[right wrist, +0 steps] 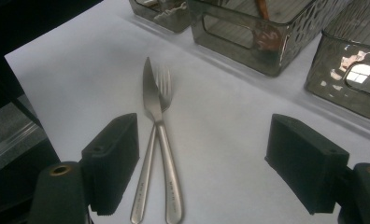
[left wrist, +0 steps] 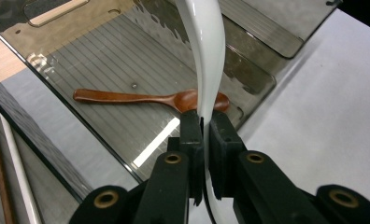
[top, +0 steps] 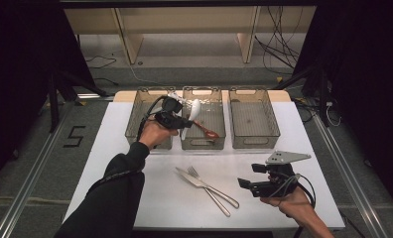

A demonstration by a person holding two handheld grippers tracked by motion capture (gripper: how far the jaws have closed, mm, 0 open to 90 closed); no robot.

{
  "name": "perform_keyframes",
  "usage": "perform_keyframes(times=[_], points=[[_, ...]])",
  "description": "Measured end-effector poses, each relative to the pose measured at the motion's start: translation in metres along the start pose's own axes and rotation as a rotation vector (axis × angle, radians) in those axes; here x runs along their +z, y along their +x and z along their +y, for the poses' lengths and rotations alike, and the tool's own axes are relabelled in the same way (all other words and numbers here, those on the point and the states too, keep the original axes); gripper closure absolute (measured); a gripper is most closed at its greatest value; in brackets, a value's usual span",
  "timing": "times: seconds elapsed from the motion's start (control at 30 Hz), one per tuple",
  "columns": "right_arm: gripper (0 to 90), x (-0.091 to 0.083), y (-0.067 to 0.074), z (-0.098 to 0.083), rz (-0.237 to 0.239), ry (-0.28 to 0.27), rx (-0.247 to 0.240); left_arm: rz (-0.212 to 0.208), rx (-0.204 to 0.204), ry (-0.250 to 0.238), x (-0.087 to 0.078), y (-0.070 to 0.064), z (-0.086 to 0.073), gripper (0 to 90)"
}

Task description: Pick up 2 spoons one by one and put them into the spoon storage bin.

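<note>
Left gripper (left wrist: pixel 202 128): jaws clamped on the handle of a white glossy plastic spoon (left wrist: pixel 206 60), held in the air over the middle bin.

Middle clear smoked-plastic bin (top: pixel 185 141): one of three set side by side at the far edge of the table; holds a brown wooden spoon (left wrist: pixel 145 98) lying flat on its ribbed floor. White spoon is above it, not yet set down.

Left bin (top: pixel 133 126): contents partly hidden by the hand; pale, thin items show along one side in the left gripper view, too unclear to name.

Right bin (top: pixel 254 119): nothing visible inside.

Right gripper (right wrist: pixel 206 158): jaws wide apart, holding nothing, hovering low over the white table (top: pixel 110 148) and aimed at the remaining cutlery.

Steel table knife (right wrist: pixel 151 100) and steel fork (right wrist: pixel 164 84): lying crossed, touching, on the table near the person.

Status, as judged: sorting partly done; white spoon awaits release, knife and fork still to be binned.
</note>
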State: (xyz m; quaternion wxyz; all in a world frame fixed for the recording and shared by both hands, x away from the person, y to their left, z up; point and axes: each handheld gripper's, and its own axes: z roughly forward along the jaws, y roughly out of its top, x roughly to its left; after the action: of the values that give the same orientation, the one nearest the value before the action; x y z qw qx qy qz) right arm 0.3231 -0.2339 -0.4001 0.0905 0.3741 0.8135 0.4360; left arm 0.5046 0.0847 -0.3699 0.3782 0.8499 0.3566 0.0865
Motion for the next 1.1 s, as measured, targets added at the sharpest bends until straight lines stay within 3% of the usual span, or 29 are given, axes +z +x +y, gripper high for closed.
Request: perform_keyframes(times=[0.57,0.73,0.87,1.1], points=[[26.2,0.0,0.0,0.0,0.005,0.0,0.0,0.077,-0.028,0.025,0.027,0.011,0.011,84.6],[26.2,0.0,0.0,0.0,0.005,0.001,0.0,0.094,-0.034,0.04,0.032,0.013,0.01,84.6],[26.2,0.001,0.0,0.0,0.008,0.003,-0.004,0.111,-0.016,0.053,0.033,0.014,0.008,84.5],[26.2,0.002,0.0,0.0,0.011,0.007,-0.001,0.138,-0.031,0.061,0.04,0.016,0.004,83.9]])
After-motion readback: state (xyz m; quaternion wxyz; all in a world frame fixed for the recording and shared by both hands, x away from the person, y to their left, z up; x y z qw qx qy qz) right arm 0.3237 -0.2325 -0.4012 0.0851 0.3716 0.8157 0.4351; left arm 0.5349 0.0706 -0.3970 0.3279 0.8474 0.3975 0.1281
